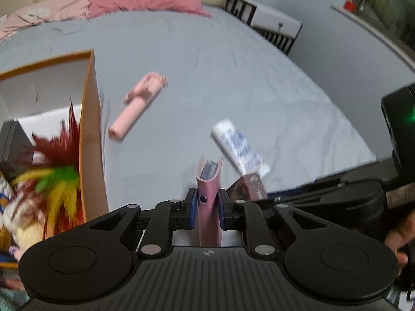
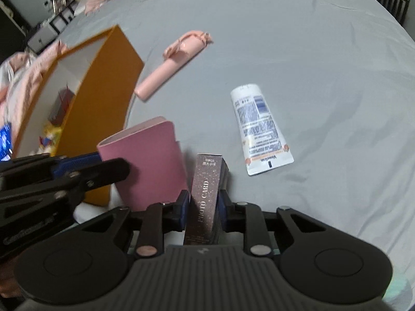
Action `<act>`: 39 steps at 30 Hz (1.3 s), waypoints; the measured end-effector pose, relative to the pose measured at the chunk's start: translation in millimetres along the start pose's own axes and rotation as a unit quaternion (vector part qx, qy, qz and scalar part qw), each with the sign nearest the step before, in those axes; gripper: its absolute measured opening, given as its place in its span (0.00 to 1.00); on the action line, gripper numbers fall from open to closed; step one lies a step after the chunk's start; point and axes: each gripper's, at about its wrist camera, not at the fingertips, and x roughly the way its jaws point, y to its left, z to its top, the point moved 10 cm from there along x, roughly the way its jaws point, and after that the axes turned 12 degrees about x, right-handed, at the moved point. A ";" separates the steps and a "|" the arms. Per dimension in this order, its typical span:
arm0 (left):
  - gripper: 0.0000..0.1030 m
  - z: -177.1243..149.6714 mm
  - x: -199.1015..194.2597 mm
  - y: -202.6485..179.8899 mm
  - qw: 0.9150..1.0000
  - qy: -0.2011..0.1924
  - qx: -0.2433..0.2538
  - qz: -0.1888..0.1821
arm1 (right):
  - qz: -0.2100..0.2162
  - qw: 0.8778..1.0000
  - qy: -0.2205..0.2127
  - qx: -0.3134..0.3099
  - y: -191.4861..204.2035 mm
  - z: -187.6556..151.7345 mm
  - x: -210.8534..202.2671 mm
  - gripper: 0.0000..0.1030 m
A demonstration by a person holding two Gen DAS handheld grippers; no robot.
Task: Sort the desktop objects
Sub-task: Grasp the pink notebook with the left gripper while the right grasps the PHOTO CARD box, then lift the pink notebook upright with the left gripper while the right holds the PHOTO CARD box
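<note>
The pink notebook (image 1: 209,202) was clamped between the blue pads of the left gripper (image 1: 207,208), held on edge above the grey bed sheet (image 1: 233,77), beside the orange box (image 1: 90,140). Its long axis ran forward along the fingers, page edges pointing away from the gripper body. The jaws were closed to the notebook's thickness.

The right gripper (image 2: 203,207) was closed on a dark glittered "PHOTO CARD" box (image 2: 207,194). That box's long axis also ran forward along the fingers, its printed end flap pointing away from the gripper. It was held just right of the notebook, above the sheet.

Task progress was judged as partial. The orange box, standing at the left side of the sheet, already contained coloured feathers (image 1: 59,171) and other small items that were too blurred to identify. Two objects were in hand and not yet deposited.

Two objects remained loose on the sheet:
- A pink selfie stick (image 2: 172,64), lying diagonally near the box, thick end pointing toward the box.
- A white lotion tube (image 2: 260,127), right of the stick and well apart from it, crimped end nearest the grippers.
</note>
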 end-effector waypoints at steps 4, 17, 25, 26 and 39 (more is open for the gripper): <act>0.18 -9.8 1.4 -1.3 1.000 0.010 0.004 -0.001 | -0.010 1.000 0.003 -0.015 -5.0 -5.7 1.5 0.25; 0.19 -3.7 7.7 -0.5 1.000 0.022 0.002 -0.023 | -0.024 0.999 0.014 -0.015 -10.3 -15.2 6.8 0.27; 0.26 1.3 13.6 -3.1 0.999 0.030 0.010 -0.023 | -0.016 1.000 0.013 -0.021 -10.3 -19.6 6.3 0.28; 0.25 1.2 14.4 -3.7 0.999 0.031 0.010 -0.024 | -0.015 1.000 0.013 -0.022 -10.2 -19.6 6.6 0.28; 0.11 -22.7 15.2 -11.7 0.997 0.055 0.021 -0.042 | -0.016 0.999 0.005 -0.033 -7.7 -20.0 5.2 0.25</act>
